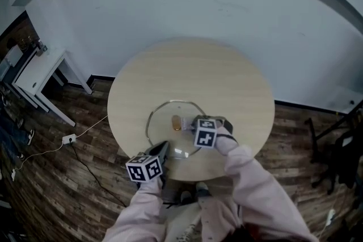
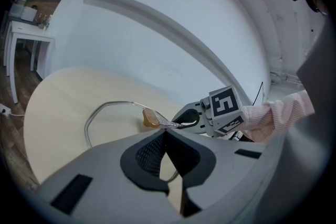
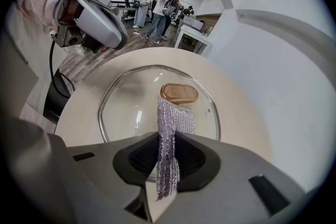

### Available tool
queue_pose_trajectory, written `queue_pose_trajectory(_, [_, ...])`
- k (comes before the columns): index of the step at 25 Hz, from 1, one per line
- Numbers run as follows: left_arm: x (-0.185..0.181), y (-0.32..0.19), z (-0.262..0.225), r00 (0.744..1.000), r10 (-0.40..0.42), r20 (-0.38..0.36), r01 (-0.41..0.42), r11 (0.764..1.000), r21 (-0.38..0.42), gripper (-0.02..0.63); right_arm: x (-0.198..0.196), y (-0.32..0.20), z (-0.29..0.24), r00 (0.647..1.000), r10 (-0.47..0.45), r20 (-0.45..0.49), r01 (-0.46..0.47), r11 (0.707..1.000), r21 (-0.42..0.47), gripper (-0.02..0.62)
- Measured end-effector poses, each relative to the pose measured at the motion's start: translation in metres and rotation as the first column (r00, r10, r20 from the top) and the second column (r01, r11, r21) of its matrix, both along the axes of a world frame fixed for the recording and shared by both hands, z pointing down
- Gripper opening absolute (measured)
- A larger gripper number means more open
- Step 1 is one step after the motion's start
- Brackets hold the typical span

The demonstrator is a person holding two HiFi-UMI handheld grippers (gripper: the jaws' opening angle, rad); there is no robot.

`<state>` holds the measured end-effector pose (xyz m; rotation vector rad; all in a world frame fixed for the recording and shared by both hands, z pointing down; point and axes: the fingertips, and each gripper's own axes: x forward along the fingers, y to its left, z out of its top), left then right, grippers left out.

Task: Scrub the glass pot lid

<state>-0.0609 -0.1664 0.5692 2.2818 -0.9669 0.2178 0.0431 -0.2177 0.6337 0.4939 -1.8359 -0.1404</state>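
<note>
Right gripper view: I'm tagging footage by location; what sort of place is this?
Probably an office or lab, not a kitchen: people stand among white desks behind, and the lid lies on a round table over wood flooring.

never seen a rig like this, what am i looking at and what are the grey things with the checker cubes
No robot: a person holds a two-jaw tool in each hand, and the marker cubes are part of those tools. One picture comes from a camera on the person's head, looking down; the others from cameras riding on each tool. On the round table lies a glass pot lid with a wooden knob. The right gripper has its jaws shut on a silvery scrubbing cloth that reaches the knob. The left gripper has its jaws together, empty, over the lid's near edge.
</note>
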Motion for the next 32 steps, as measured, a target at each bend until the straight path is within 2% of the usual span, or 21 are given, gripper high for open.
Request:
queue_pose_trajectory(9, [0.001, 0.008, 0.003, 1.000, 0.025, 0.001, -0.025, 1.000, -0.001, -0.006, -0.001, 0.009, -0.003, 0.997, 0.071, 0.005, -0.071, 0.997, -0.018, 0.080])
queue_pose_trajectory(14, [0.003, 0.008, 0.003, 1.000, 0.025, 0.003, -0.025, 1.000, 0.000, -0.006, -0.006, 0.015, -0.002, 0.993, 0.116, 0.037, -0.115, 0.993, -0.029, 0.080])
queue_pose_trajectory(32, [0.012, 0.017, 0.006, 1.000, -0.024, 0.004, 0.024, 1.000, -0.015, -0.006, -0.015, 0.030, -0.004, 0.968, 0.236, 0.089, -0.229, 0.970, -0.076, 0.081])
